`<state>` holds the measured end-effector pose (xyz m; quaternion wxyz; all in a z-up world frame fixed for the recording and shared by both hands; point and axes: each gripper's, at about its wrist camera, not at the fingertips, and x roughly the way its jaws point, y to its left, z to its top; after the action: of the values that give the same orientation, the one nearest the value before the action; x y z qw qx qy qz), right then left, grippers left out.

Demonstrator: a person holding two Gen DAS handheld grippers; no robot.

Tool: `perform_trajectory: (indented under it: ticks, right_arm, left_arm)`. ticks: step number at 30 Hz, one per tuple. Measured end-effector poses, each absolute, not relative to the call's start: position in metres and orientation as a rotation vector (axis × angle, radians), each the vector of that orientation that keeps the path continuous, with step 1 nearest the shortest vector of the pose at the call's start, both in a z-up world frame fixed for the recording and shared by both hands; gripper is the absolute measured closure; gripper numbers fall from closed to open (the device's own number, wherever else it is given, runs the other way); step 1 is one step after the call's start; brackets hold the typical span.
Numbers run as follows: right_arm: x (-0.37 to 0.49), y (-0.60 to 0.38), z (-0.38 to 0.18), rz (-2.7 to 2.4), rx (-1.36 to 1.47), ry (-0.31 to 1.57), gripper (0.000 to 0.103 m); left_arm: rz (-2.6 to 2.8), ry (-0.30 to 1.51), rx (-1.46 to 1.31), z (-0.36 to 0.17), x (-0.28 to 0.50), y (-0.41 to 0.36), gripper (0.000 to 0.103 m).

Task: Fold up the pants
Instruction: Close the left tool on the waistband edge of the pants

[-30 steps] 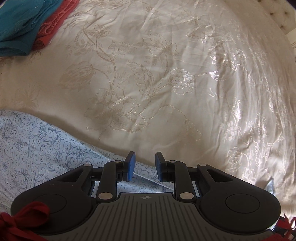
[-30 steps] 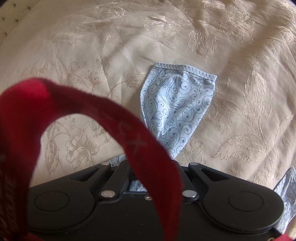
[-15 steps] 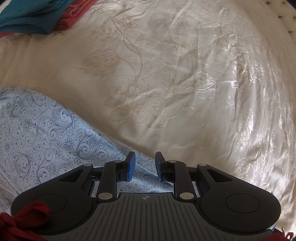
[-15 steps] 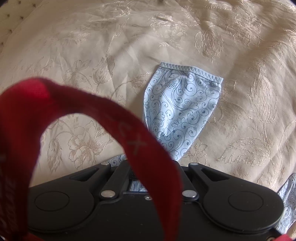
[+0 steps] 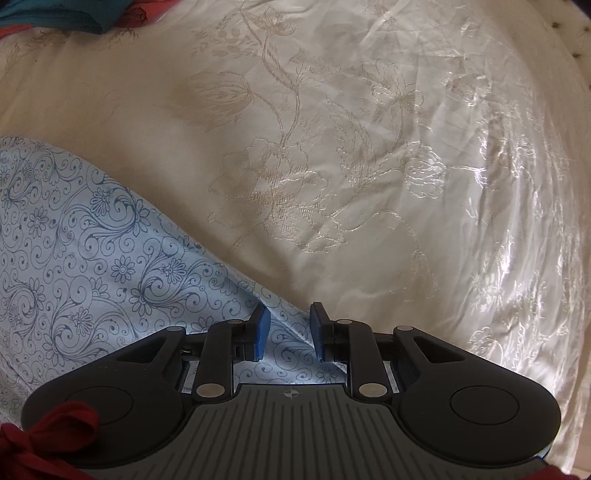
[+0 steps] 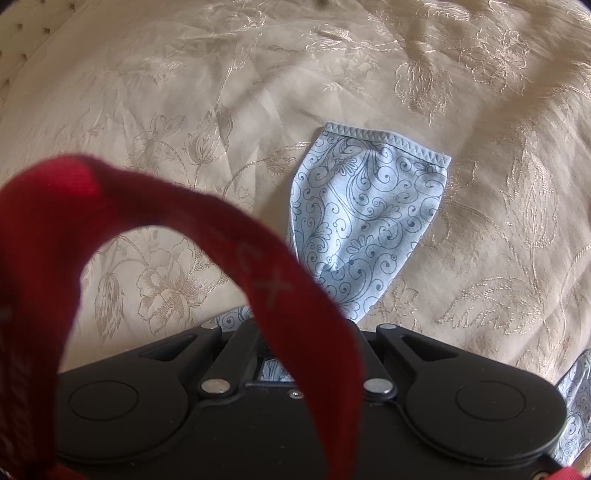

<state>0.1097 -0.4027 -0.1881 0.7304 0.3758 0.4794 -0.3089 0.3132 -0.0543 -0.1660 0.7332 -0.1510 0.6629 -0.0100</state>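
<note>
Two grippers: left gripper point(image 5: 286, 332) jaws open over thin, limp pants point(image 5: 92, 258); grab the hem point(image 6: 388, 138). Right gripper jaws hidden, can't tell.

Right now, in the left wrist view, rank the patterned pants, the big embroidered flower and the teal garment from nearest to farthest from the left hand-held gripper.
1. Patterned pants: fabric lies between the fingers of the left hand-held gripper, spreading left.
2. Embroidered flower: ahead, mid-bedspread.
3. Teal garment: far top-left corner.
</note>
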Motion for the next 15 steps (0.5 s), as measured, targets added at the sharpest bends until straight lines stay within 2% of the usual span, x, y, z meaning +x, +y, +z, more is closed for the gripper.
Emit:
perform_trajectory:
  ticks: [6,7,8,15]
  right_arm:
    - [0.111,-0.402,-0.189,-0.676,0.821,1.059,0.098]
    - [0.111,-0.402,-0.189,-0.676,0.820,1.058,0.098]
    - [0.110,-0.402,-0.188,-0.676,0.819,1.056,0.098]
    - [0.101,-0.397,-0.166,-0.664,0.789,1.009,0.098]
  left_arm:
    - [-0.036,1.486,-0.243,-0.178,0.323,-0.067,0.083]
    - [-0.036,1.465,-0.228,-0.177,0.321,-0.068,0.098]
    - [-0.036,1.421,-0.217,-0.171,0.317,-0.068,0.102]
    - [-0.132,1.258,-0.156,-0.117,0.286,-0.065,0.102]
